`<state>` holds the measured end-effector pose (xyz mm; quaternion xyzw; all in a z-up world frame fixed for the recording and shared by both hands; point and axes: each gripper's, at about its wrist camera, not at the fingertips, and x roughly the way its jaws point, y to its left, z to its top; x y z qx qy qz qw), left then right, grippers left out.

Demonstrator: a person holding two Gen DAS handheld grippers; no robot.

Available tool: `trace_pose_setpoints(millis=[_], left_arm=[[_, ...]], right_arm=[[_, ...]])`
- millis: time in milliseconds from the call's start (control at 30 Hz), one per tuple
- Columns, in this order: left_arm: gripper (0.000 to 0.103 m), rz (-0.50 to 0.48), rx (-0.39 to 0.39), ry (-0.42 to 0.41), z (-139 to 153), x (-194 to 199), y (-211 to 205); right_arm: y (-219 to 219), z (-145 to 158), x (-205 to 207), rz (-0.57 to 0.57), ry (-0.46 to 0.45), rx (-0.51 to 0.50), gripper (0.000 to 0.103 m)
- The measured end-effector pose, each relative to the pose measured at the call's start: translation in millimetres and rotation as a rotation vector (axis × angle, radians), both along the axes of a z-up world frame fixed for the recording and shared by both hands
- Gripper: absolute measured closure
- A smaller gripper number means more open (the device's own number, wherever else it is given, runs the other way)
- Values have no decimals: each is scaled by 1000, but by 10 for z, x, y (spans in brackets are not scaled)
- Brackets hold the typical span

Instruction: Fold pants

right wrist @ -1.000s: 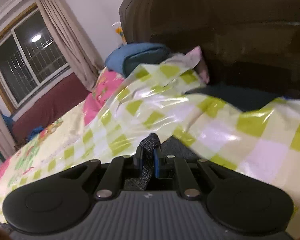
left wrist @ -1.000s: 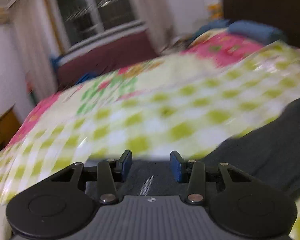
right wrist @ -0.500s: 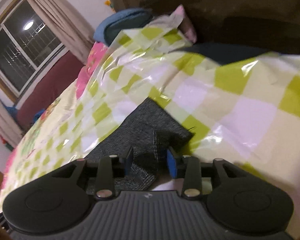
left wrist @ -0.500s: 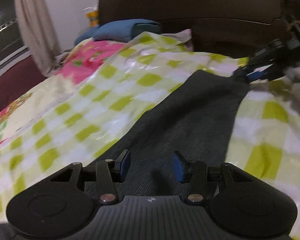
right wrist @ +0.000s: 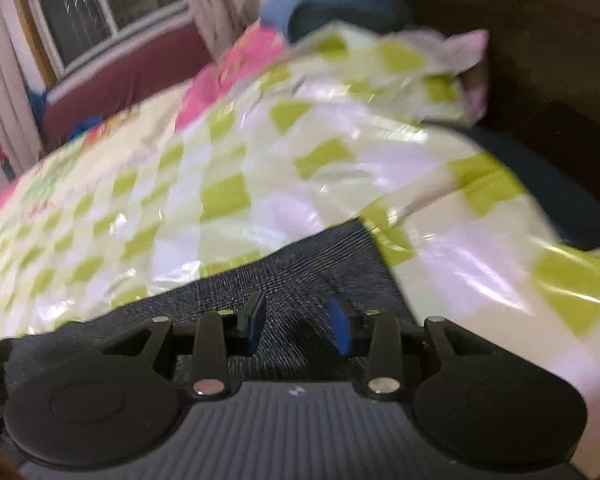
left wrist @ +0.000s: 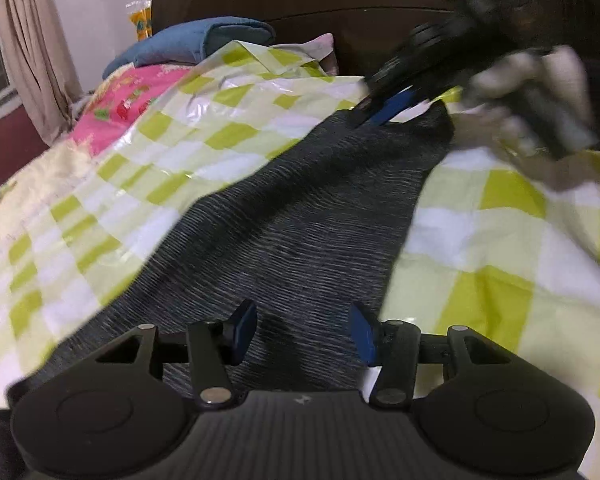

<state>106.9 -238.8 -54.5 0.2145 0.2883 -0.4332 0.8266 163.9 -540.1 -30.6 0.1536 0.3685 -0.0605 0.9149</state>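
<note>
Left wrist view: dark grey pants [left wrist: 300,216] are seen laid out long on the checked plastic sheet [left wrist: 500,264], unfolded as far as visible, ungripped, left gripper [left wrist: 302,332] opening, right gripper [right wrist: 296,322] parted.

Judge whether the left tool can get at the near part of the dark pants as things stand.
Probably yes. The left tool hangs just over the dark pants, its jaws opening with nothing gripped, and nothing lies between them and the cloth.

Both wrist views sit low and close over the dark pants [left wrist: 300,216] [right wrist: 300,276] on the bed [left wrist: 520,280] [right wrist: 220,200]; both tilt downward toward the headboard [left wrist: 340,4] [right wrist: 520,40]; the left view takes in the right gripper [left wrist: 396,104] at the far edge.
</note>
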Motion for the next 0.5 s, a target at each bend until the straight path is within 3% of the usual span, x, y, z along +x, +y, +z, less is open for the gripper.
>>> trace_pose_setpoints(millis=[133, 200, 233, 333, 433, 500], left_arm=[[39, -7, -9, 13, -38, -6, -21], [39, 1, -20, 27, -46, 15, -12], [38, 6, -26, 35, -46, 26, -4], [38, 12, -31, 36, -52, 10, 16], [38, 10, -32, 28, -62, -13, 21], [38, 12, -34, 31, -59, -12, 17]], right_arm=[[129, -61, 200, 119, 61, -49, 67], [183, -77, 235, 155, 99, -67, 99], [183, -99, 238, 154, 115, -61, 103], [174, -26, 126, 106, 77, -86, 103], [127, 121, 19, 76, -17, -93, 93], [74, 118, 112, 96, 15, -91, 67]])
